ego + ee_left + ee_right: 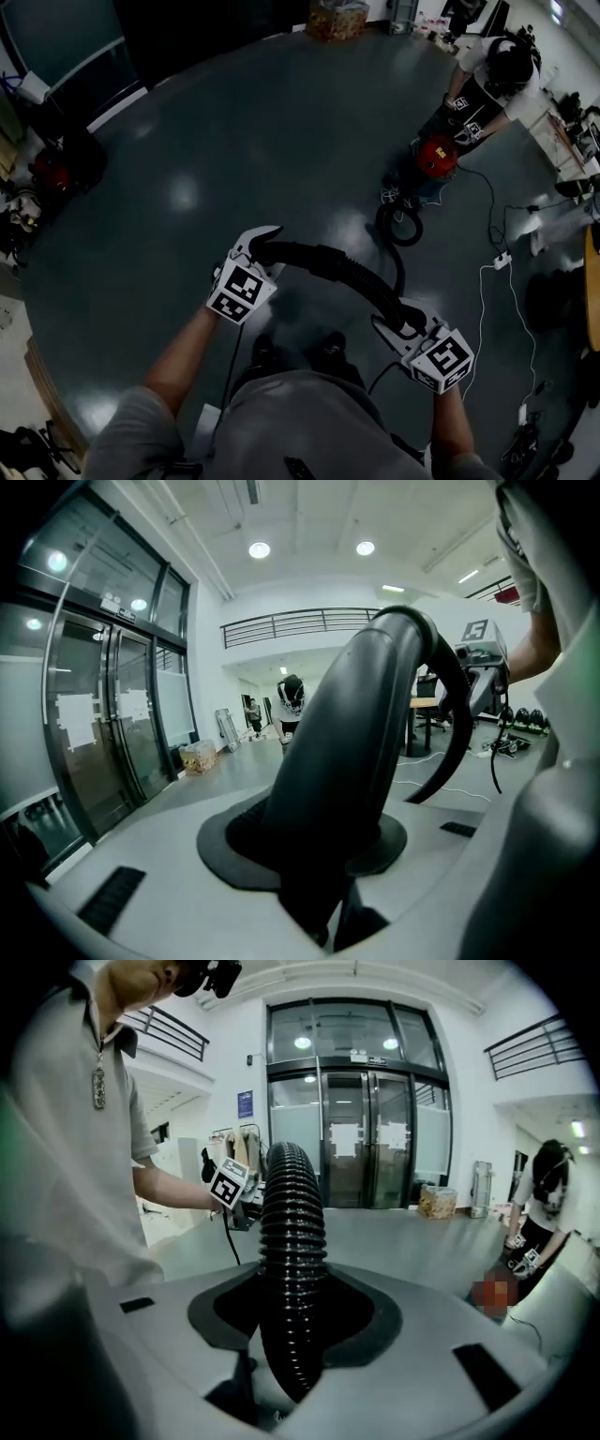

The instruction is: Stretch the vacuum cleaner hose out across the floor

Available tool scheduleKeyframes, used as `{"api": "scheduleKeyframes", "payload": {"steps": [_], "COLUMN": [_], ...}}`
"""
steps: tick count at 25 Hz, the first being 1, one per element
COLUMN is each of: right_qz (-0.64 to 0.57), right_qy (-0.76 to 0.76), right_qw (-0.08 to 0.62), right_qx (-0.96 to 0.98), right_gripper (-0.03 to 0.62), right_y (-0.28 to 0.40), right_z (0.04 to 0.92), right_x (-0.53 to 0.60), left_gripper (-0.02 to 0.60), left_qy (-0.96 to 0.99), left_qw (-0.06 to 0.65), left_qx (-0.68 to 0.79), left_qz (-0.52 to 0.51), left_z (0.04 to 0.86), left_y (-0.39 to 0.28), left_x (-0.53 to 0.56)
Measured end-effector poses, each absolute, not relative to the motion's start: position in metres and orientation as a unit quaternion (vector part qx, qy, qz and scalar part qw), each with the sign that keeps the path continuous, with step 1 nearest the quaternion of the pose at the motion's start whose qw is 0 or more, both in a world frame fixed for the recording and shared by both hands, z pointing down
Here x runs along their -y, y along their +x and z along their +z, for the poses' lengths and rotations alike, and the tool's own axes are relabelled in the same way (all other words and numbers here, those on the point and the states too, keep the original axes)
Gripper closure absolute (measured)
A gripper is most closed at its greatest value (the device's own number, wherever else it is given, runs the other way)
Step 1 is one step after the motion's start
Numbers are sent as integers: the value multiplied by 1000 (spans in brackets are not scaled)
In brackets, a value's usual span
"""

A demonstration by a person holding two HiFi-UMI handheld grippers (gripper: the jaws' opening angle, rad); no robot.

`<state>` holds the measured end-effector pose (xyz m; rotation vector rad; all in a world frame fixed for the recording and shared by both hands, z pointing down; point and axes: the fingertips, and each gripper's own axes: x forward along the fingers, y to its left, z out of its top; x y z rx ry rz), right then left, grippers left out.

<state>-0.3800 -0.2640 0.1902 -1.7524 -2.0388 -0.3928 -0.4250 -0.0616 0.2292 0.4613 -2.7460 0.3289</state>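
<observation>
A black vacuum hose (347, 267) hangs in the air between my two grippers. My left gripper (261, 240) is shut on its smooth curved handle end (366, 733). Lower right, my right gripper (392, 328) is shut on the ribbed part (291, 1260). Beyond the right gripper the hose drops to the floor, forms a loop (398, 227) and runs to the red vacuum cleaner (437, 155) at the right of the head view. Each gripper's jaws stand on either side of the hose with their pads against it.
Another person (495, 70) bends over the vacuum cleaner. A white cable with a power strip (502, 261) lies on the dark floor at the right. A box (337, 19) stands at the far wall, and dark gear (56, 169) at the left. Glass doors (356, 1110) lie ahead.
</observation>
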Motion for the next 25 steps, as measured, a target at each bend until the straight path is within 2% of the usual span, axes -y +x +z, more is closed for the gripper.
{"api": "scheduleKeyframes", "payload": {"steps": [6, 10, 14, 19, 24, 25], "right_qz": [-105, -64, -13, 33, 51, 59], "right_qy": [-541, -468, -395, -303, -200, -184], "right_qw": [193, 200, 230, 261, 263, 259], "right_qx": [812, 858, 889, 916, 942, 946], "right_gripper": [434, 434, 434, 434, 434, 434], "right_y": [-386, -402, -427, -440, -439, -436], "right_z": [189, 194, 204, 221, 229, 229], "right_x": [258, 286, 315, 328, 310, 304], "left_gripper": [450, 401, 390, 390, 389, 327], "left_qy": [177, 222, 274, 398, 525, 539], "left_qw": [212, 227, 244, 244, 274, 288], "left_qx": [951, 939, 924, 884, 788, 763], "left_qz": [141, 135, 109, 8, -169, -210], "left_z": [257, 270, 267, 256, 221, 213], "left_y": [-468, -490, -496, -488, -483, -481], "left_x": [59, 98, 125, 176, 232, 237]}}
